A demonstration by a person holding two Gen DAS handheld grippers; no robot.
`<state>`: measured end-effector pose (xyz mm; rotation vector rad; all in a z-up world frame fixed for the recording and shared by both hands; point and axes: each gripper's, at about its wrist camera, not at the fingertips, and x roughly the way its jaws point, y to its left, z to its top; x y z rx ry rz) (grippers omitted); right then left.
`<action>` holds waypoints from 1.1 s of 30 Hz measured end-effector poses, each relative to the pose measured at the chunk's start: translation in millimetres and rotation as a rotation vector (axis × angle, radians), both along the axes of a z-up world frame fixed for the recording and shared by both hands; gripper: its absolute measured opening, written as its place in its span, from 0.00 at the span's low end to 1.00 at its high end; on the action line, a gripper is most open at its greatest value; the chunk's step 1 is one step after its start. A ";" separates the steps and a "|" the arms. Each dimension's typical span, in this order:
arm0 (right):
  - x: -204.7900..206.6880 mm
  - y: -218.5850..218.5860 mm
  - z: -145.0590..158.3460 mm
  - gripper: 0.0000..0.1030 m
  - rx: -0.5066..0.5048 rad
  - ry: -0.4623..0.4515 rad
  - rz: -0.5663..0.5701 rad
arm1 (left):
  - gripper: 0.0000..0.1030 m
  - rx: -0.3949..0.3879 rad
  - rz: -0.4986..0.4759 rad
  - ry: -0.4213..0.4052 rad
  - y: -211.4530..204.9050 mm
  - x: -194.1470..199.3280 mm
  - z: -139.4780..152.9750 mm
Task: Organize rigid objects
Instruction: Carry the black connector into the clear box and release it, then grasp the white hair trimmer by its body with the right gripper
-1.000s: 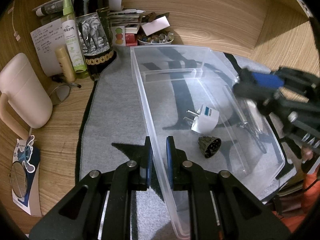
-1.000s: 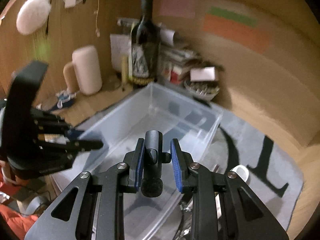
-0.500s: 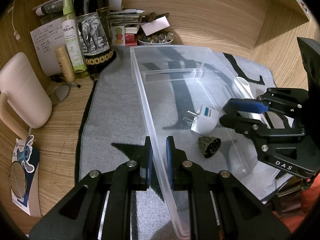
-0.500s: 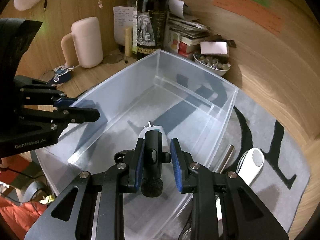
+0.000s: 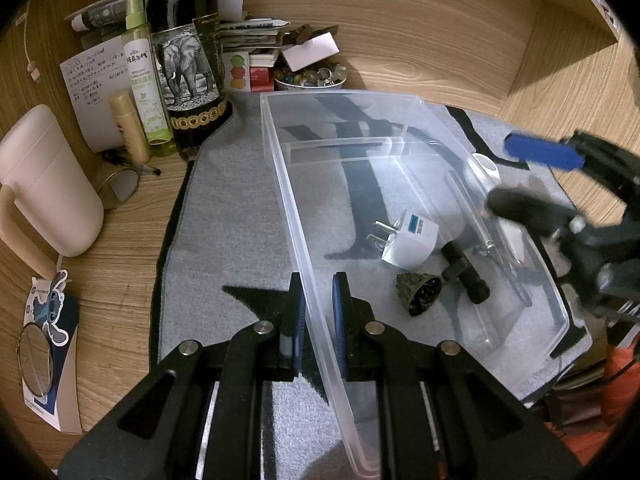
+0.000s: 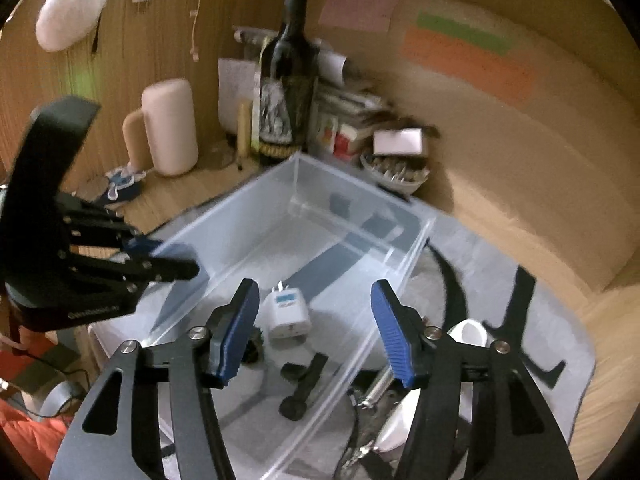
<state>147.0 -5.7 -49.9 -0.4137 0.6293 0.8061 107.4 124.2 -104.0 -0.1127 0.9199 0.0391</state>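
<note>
A clear plastic bin point(image 5: 280, 168) lies on a grey mat. Inside it are a white plug adapter point(image 5: 410, 244), a dark ridged cap point(image 5: 418, 298) and a black T-shaped piece point(image 5: 464, 270). My left gripper point(image 5: 318, 312) is shut on the bin's near wall. My right gripper point(image 6: 314, 334) is open and empty above the bin point(image 6: 360, 220), over the black piece point(image 6: 304, 384) and the adapter point(image 6: 286, 314). It also shows at the right of the left wrist view point(image 5: 520, 184). A white object point(image 6: 466, 330) and a metal tool point(image 6: 376, 390) lie on the mat outside the bin.
A wine bottle point(image 5: 184, 56), a spray bottle point(image 5: 142, 76), a beige mug point(image 5: 44, 184), papers and a bowl of small items point(image 5: 310, 78) stand at the back by the wooden wall. A round mirror point(image 5: 36, 356) lies at the left.
My right gripper has opened and let go of the black piece, which now lies in the bin. The gripper has lifted back. My left gripper has not moved.
</note>
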 end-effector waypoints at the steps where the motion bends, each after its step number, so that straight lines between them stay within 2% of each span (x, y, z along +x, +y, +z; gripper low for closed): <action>1: 0.5 -2.1 4.0 0.53 0.008 -0.009 -0.007 | 0.12 0.001 0.000 0.000 -0.2 0.0 0.0; 9: 10.2 -27.1 23.2 0.54 0.043 -0.063 -0.087 | 0.12 0.001 -0.001 -0.001 -0.4 0.4 -0.6; 14: 23.9 -49.4 20.1 0.54 0.054 -0.046 -0.164 | 0.12 -0.003 0.000 0.001 -0.8 1.2 -0.3; 18: 35.8 -62.4 4.8 0.54 0.037 -0.008 -0.213 | 0.12 -0.003 0.000 0.001 -0.5 1.6 -0.2; 24: 58.0 -75.3 -32.7 0.54 0.001 0.098 -0.274 | 0.12 -0.003 -0.001 0.000 -0.2 1.3 -0.2; 33: 96.9 -78.9 -72.1 0.54 -0.032 0.218 -0.350 | 0.12 0.005 -0.005 -0.002 0.0 1.5 -0.4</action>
